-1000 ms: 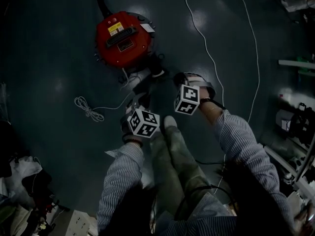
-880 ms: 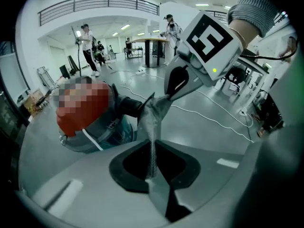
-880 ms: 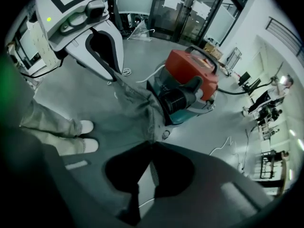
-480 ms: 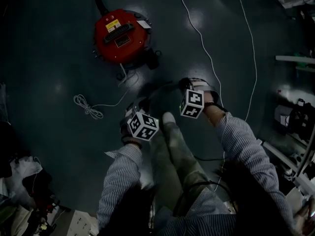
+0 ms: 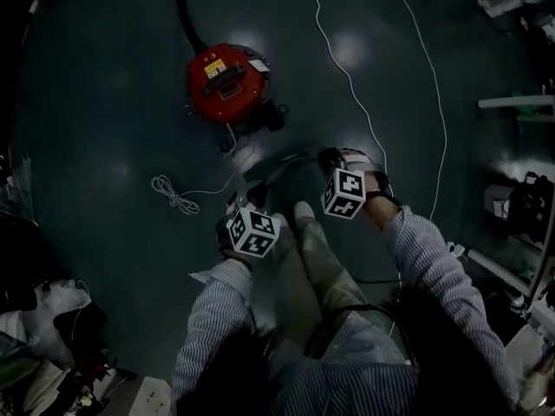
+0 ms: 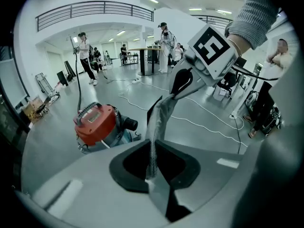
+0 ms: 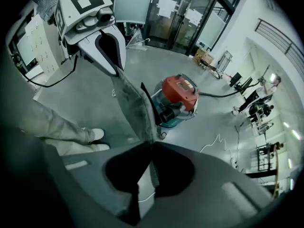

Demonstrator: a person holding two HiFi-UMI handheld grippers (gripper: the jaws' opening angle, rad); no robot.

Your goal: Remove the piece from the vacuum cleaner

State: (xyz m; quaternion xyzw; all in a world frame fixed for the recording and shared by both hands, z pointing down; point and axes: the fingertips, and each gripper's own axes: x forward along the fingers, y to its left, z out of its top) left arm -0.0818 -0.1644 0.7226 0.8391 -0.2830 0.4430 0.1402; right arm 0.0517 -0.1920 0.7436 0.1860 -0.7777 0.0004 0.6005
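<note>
Being pinched at both ends, a thin grey piece (image 6: 158, 120) is being held up in the air between the two grippers, clear of the floor (image 5: 104, 120). The jaws of the left gripper (image 6: 151, 141) are being pressed together on one edge of the piece, with only the thin sheet between the pads. The jaws of the right gripper (image 7: 151, 142) are likewise being pressed together on the opposite edge. The piece is being spread between them as a flat sheet, just beyond the person's white shoe (image 5: 303, 215) in the head view. The red vacuum cleaner (image 5: 227, 81) is standing upright on the floor, well apart from the piece and from both grippers, and is being touched by neither. A black hose (image 5: 182, 7) is being led away from its far side towards the top edge of the head view. A long white cord (image 5: 364, 111) is lying across the floor to the right of the vacuum cleaner, and a small knotted bundle of cord (image 5: 173, 196) is lying on the floor between the vacuum cleaner and the left gripper.
</note>
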